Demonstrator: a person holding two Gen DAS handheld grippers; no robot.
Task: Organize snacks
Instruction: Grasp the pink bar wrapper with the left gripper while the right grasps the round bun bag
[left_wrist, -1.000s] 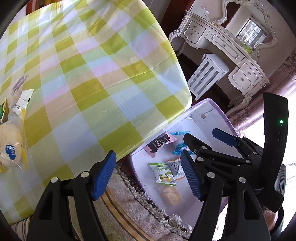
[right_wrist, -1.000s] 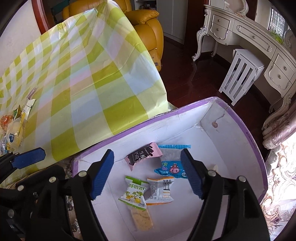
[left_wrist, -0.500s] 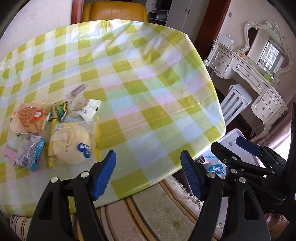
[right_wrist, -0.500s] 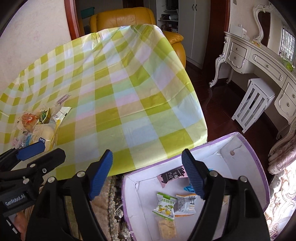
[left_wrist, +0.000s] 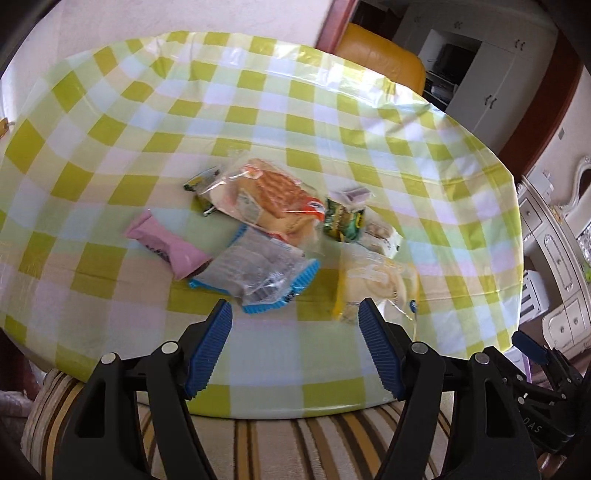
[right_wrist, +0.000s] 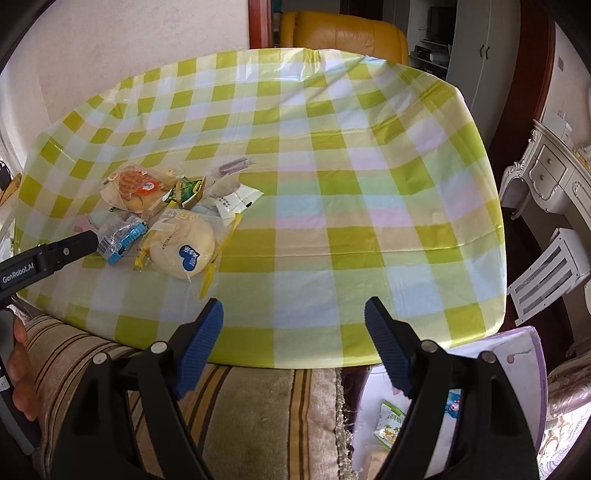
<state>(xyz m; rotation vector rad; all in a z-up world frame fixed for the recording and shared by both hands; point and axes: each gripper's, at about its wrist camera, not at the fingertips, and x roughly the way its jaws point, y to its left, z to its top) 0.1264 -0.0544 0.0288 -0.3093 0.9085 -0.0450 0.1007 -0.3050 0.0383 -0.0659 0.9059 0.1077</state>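
A pile of wrapped snacks lies on the green checked tablecloth (left_wrist: 424, 155): a pink packet (left_wrist: 166, 247), a clear blue-edged packet (left_wrist: 258, 277), an orange bread pack (left_wrist: 273, 199), a green packet (left_wrist: 343, 221) and a round bun in a yellow pack (left_wrist: 376, 284). My left gripper (left_wrist: 293, 325) hovers open just in front of the blue-edged packet and holds nothing. My right gripper (right_wrist: 293, 314) hangs over the table's near edge to the right of the pile, and its jaws are opening with nothing between them. The bun (right_wrist: 183, 247) is at left in the right wrist view. The white purple-rimmed box (right_wrist: 524, 350) on the floor holds several snacks.
A striped rug (right_wrist: 258, 406) lies under the table's near edge. A yellow armchair (right_wrist: 343, 29) stands behind the table. A white dressing table (right_wrist: 546, 173) and a slatted stool (right_wrist: 550, 273) are on the right. A hand (right_wrist: 20, 369) holds the left gripper's handle.
Both views have swung from the box on the floor up and left to the table. The snack pile now lies right ahead of the left gripper. The right jaws stand slightly wider.
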